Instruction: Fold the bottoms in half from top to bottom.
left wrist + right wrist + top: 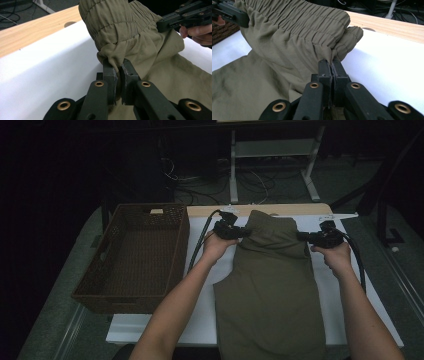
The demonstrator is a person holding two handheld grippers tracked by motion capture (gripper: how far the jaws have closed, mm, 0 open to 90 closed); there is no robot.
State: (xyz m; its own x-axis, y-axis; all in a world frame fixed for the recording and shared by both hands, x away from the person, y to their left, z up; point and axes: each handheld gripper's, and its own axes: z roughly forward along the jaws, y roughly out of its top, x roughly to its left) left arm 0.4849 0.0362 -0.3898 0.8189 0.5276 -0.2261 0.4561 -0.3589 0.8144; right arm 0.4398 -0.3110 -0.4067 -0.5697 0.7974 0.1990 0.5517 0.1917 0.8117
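An olive-green pair of trousers [270, 285] lies lengthwise on the white sheet [205, 315], its elastic waistband [270, 227] at the far end lifted and folding over. My left gripper [244, 233] is shut on the waistband's left edge; in the left gripper view its jaws pinch the bunched cloth [112, 58]. My right gripper [303, 236] is shut on the right edge, its jaws clamped on the fabric [332, 56] in the right gripper view. Both grippers point inward at each other across the garment.
A brown woven basket [132, 257] stands on the table to the left of the sheet. The wooden table edge [300, 210] runs along the far side. Beyond it are a white table frame [272, 165] and cables on the dark floor.
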